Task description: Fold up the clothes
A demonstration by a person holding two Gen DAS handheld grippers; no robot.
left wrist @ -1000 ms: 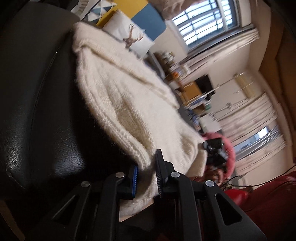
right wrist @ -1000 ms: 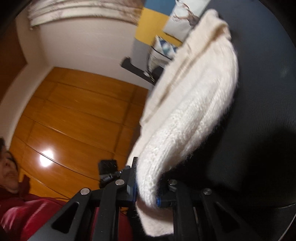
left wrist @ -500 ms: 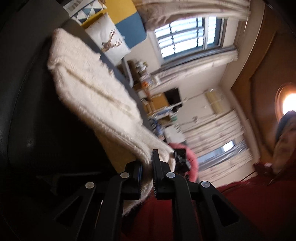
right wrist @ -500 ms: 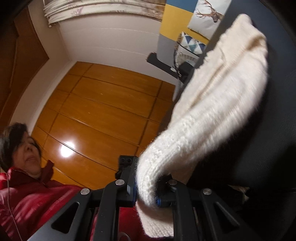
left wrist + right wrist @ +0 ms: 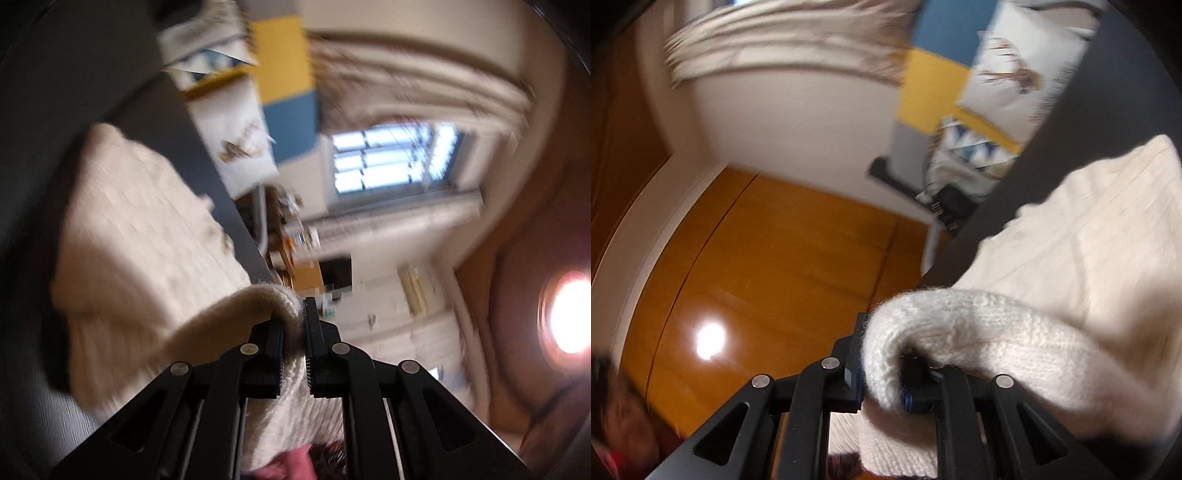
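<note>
A cream knitted sweater (image 5: 140, 258) is spread on a black leather sofa (image 5: 55, 110) ahead of the fingers, its near edge lifted: the folding-over step, judged. Both corners must next be carried across together. The left gripper (image 5: 294, 332) and right gripper (image 5: 882, 369) are each clamped on knit. A window is shown only leftward; wooden flooring only rightward.

1. The white sweater (image 5: 147, 236) covers much of the dark couch (image 5: 55, 92).
2. Pillows (image 5: 1015, 66) block the couch's far end.
3. Bare couch shows beside the sweater.
</note>
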